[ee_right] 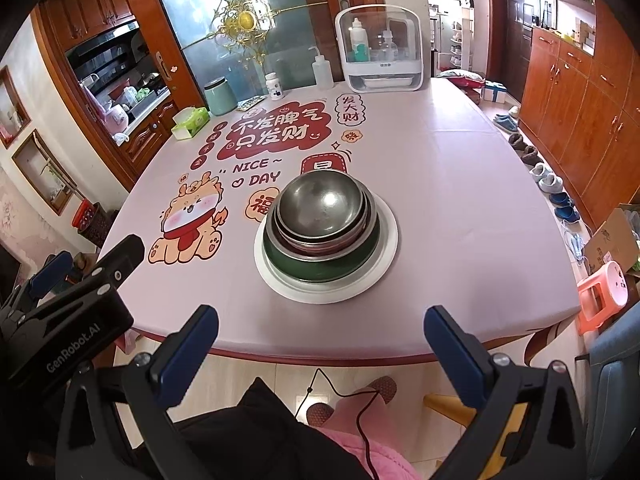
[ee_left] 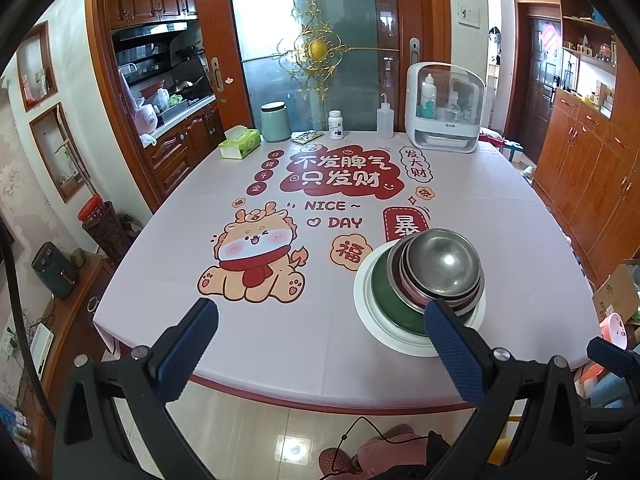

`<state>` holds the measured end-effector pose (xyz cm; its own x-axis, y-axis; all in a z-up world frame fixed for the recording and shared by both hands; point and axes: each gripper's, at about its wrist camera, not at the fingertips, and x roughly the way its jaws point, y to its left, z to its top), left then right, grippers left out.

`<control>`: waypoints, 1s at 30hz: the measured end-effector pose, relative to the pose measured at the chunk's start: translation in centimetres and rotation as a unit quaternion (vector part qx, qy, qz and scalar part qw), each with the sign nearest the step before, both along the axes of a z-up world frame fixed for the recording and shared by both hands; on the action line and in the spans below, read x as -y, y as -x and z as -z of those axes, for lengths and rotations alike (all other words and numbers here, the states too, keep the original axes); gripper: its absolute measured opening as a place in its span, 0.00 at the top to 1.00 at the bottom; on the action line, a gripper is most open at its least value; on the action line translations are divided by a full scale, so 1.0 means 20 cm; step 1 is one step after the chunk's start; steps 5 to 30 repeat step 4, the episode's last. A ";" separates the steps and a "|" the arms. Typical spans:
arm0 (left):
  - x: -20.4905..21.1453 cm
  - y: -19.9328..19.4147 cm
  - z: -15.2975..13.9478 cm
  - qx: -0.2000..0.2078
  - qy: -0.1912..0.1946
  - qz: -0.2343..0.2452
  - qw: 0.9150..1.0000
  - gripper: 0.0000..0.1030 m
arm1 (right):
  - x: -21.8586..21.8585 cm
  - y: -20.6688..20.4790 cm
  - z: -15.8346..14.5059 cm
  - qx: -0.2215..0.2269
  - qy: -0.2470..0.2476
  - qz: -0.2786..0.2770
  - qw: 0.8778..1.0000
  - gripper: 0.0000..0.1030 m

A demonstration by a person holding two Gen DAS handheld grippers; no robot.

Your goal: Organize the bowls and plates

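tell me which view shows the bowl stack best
The right wrist view: the bowl stack sits whole and unblocked on the white plate, centred ahead of the open right gripper. In the left wrist view the stack is off to the right, its near edge hidden behind a finger of the open left gripper.

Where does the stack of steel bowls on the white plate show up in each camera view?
Left wrist: stack of steel bowls lower right, partly behind the right finger.
Right wrist: stack at centre, unobstructed.
Shared landmark: the cartoon dragon print lies left of the stack in both.
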<state>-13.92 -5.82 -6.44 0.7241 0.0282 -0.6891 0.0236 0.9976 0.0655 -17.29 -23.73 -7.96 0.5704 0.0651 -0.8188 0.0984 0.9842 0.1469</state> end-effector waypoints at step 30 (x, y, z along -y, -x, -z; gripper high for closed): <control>-0.02 0.02 -0.01 0.003 0.001 0.003 1.000 0.01 | -0.03 0.02 -0.01 0.003 0.002 0.004 1.000 0.00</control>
